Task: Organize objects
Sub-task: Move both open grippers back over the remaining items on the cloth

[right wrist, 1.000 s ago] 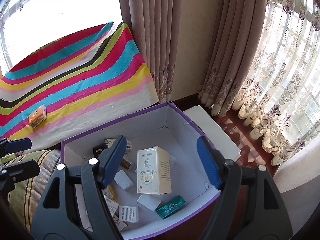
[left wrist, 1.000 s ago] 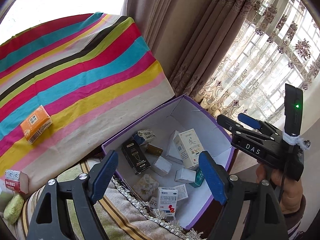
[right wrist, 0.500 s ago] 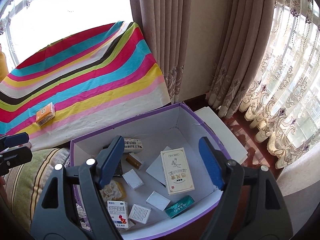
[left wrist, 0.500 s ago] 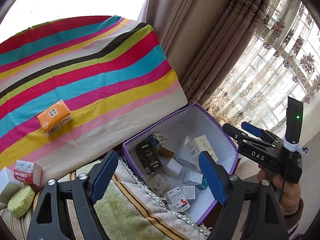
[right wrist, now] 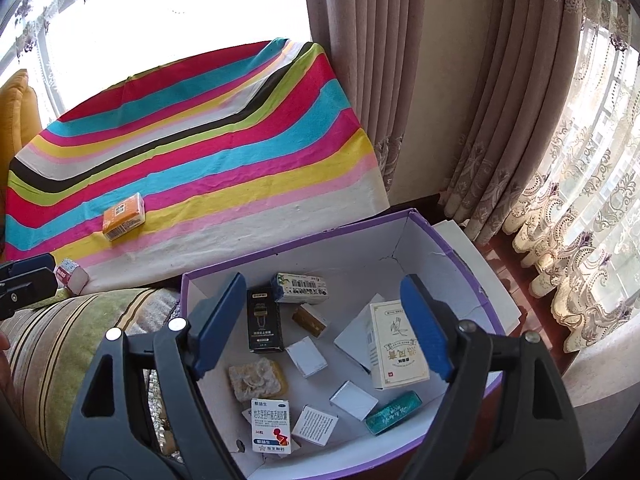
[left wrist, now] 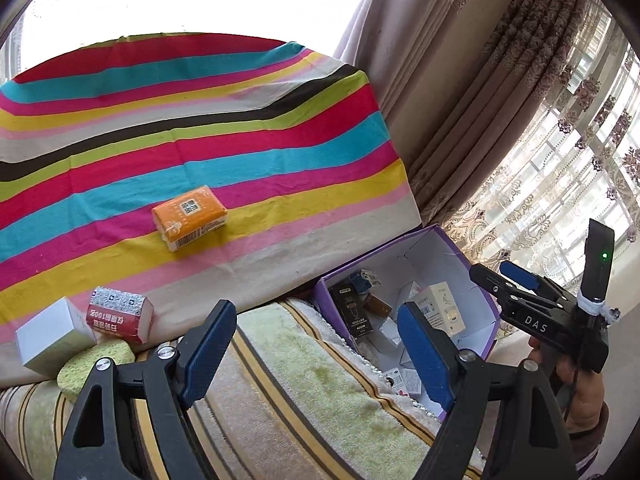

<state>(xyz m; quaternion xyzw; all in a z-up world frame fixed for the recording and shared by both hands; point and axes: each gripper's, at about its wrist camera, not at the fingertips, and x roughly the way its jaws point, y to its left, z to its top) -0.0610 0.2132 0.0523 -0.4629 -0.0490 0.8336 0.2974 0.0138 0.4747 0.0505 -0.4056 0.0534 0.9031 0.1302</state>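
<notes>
A purple box with white walls holds several small packets, among them a tall white carton and a black carton; it also shows in the left wrist view. An orange packet lies on the striped cloth, also in the right wrist view. A red and white packet, a white box and a yellow sponge lie at the cloth's near left edge. My left gripper is open and empty over a striped cushion. My right gripper is open and empty above the box.
A green and brown striped cushion lies between the cloth and the box. Curtains hang behind, with lace ones at the right. A white board lies on the floor past the box.
My left gripper has swung left, away from the box and toward the striped cloth. My right gripper has pulled back and up a little; the box contents lie as before.
</notes>
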